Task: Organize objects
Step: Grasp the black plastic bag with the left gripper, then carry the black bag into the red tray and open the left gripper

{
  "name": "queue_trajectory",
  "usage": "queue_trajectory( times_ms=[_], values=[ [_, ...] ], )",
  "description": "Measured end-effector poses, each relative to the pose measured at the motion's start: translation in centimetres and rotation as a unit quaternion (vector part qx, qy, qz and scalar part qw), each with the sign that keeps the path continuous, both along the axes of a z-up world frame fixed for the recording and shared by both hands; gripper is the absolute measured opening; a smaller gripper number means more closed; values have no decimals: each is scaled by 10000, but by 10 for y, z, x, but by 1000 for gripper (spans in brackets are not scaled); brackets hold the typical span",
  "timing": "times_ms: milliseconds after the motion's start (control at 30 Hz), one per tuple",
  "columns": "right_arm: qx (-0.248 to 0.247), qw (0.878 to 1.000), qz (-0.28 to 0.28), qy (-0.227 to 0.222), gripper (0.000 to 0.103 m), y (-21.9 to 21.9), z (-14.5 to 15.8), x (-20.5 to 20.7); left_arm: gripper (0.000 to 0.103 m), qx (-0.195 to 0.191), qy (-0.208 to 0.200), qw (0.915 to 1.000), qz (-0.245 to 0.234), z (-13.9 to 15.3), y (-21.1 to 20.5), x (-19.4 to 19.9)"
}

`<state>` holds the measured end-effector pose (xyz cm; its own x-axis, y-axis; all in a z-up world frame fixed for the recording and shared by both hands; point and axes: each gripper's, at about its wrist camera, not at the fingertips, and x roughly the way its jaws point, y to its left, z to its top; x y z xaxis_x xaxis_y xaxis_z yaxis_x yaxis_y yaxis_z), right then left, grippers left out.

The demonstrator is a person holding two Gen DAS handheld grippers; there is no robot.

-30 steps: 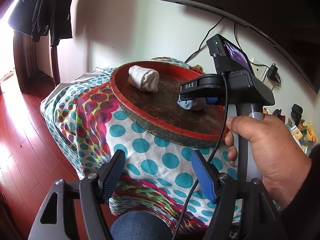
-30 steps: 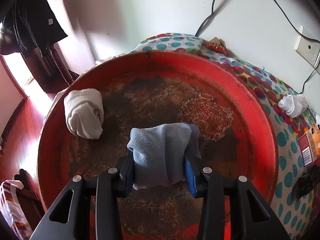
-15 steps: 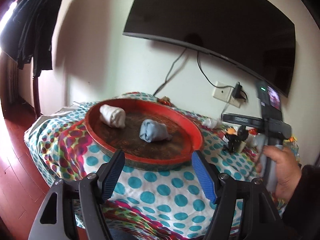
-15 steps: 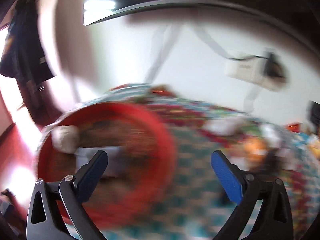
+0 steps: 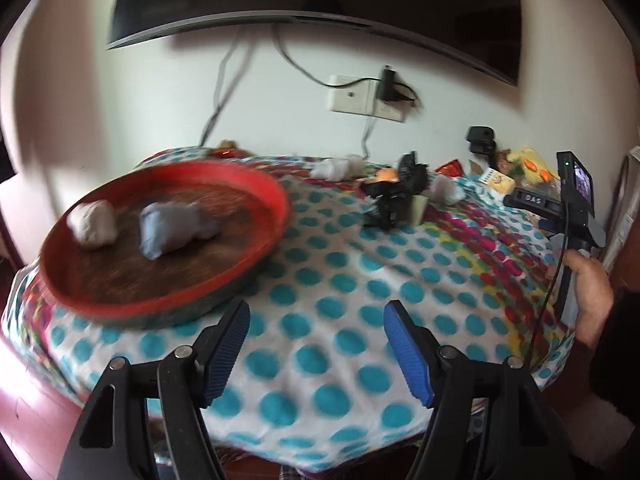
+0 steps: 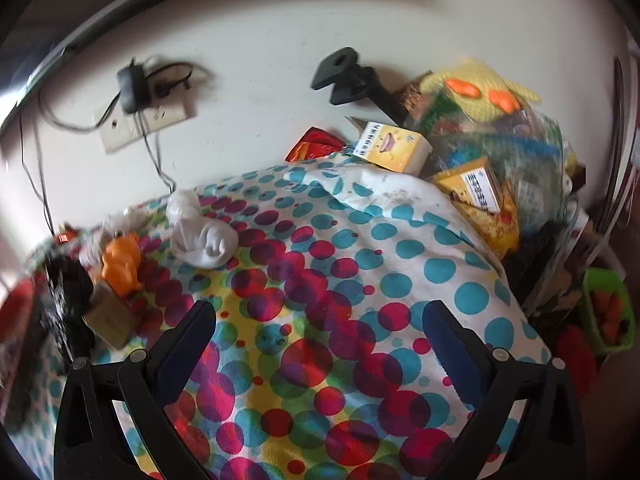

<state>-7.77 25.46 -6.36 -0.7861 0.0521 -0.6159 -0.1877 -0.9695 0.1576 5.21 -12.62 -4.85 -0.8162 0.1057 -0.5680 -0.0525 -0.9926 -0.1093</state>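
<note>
Item: right gripper. Jaws standing wide apart, nothing between them; a second ago they were clamped on the grey bundle. That bundle is now lying in the red tray, just beside the white bundle. The gripper is now facing the right part of the surface, away from the tray.

Item: left gripper. Jaws apart and empty, hanging over bare dotted cloth near the front edge, the tray to its left.

Reading for the task: two bundles are sitting in the tray, one delivery apparently complete. A white sock bundle is lying loose ahead of the right gripper and is probably next.

Edges and room: the cloth between the right jaws and that bundle is lying open. To its left are crowding an orange toy, a small brown box and a dark blurred object. To the right, yellow cartons and bagged clutter are piling up where the cloth is bunching. The wall is closing the far side.
</note>
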Motion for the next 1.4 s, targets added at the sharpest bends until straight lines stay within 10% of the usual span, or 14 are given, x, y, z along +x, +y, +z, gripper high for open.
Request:
queue_trajectory(
  times_ms=[267, 667, 867, 933, 1400],
  values=[
    [-93, 9998, -96, -120, 103, 5, -5, -6, 71, -207, -49, 9982, -558, 24, 66, -107],
    [-344, 9992, -124, -157, 103, 14, -8, -7, 71, -1323, -886, 9821, -1003, -16, 124, -216],
    [-403, 9990, -88, -170, 103, 15, -10, -7, 69, -1477, -1092, 9791, -873, -31, 121, -231],
    [-366, 9992, -77, -144, 103, 14, -9, -6, 20, -1475, -1199, 9783, -823, -34, 118, -235],
    [-291, 9994, -103, -160, 103, 10, -7, -7, 18, -1097, -565, 9914, -434, 21, 89, -198]
  ],
)
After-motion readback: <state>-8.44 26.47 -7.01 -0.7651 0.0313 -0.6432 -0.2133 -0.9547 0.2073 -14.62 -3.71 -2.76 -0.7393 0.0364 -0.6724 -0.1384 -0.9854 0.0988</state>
